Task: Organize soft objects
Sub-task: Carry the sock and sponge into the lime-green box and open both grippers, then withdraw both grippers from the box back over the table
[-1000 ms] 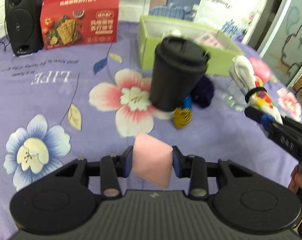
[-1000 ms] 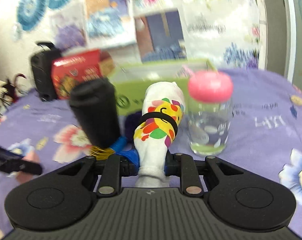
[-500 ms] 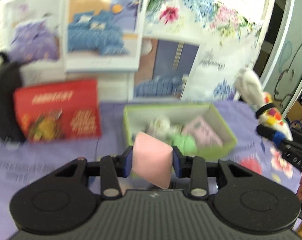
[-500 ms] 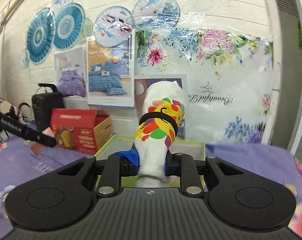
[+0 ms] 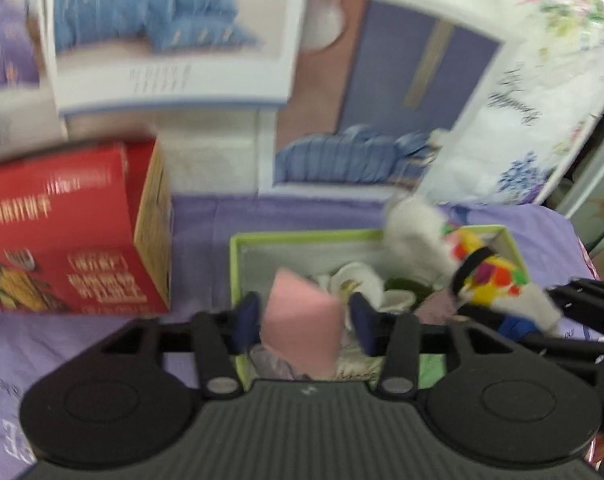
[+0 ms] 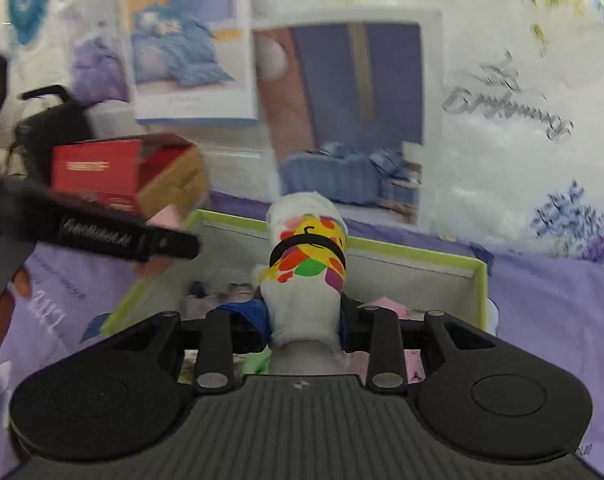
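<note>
pink sponge [image 5: 302, 322] and sock [image 6: 306, 276] clamped, over box [image 6: 418, 254]

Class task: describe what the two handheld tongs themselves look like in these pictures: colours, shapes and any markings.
Both tongs, left and right, are matte black plastic. Each has a ribbed centre plate flanked by two rounded lobes with circular recesses, two linkage bars with silver rivets, and dark blue pads on the fingers. White lettering, too blurred to read, runs along the left one's side in the right wrist view. No cables show.

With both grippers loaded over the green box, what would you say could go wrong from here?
The left gripper and right gripper crowd over the green box and may collide. The pink sponge sits near the box's front edge, so it might drop outside. The white sock could snag.
</note>
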`<action>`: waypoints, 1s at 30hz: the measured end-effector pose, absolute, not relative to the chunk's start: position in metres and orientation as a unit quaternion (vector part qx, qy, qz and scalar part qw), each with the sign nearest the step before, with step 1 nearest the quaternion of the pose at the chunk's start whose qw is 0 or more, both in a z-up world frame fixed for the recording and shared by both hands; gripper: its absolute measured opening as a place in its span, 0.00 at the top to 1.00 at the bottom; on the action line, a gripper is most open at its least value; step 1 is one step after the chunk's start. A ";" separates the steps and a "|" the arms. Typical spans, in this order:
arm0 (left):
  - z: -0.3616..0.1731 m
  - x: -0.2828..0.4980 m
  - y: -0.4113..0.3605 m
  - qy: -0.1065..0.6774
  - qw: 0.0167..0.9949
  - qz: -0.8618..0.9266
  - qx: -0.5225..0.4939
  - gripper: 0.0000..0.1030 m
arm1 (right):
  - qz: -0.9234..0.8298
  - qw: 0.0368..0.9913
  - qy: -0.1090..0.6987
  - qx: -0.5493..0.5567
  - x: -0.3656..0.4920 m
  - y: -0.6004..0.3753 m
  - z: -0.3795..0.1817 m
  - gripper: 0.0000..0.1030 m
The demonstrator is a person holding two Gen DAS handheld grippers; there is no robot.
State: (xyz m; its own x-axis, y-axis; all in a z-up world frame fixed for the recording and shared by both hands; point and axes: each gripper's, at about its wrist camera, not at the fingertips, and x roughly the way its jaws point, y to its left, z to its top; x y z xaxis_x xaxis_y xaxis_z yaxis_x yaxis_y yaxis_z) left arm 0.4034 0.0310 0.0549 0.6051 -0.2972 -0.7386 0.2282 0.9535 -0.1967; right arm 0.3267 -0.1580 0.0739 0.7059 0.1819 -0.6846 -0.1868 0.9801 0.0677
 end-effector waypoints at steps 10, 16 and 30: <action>0.060 0.391 0.045 0.412 0.899 -0.138 -0.058 0.30 | 0.099 0.934 0.343 0.032 0.308 -0.173 0.093 0.61; 0.075 0.364 0.045 0.401 0.906 -0.133 -0.034 0.29 | 0.105 0.937 0.333 0.009 0.292 -0.163 0.108 0.52; 0.081 0.236 0.102 0.373 0.923 -0.090 -0.011 0.25 | 0.161 0.933 0.320 -0.036 0.164 -0.134 0.110 0.46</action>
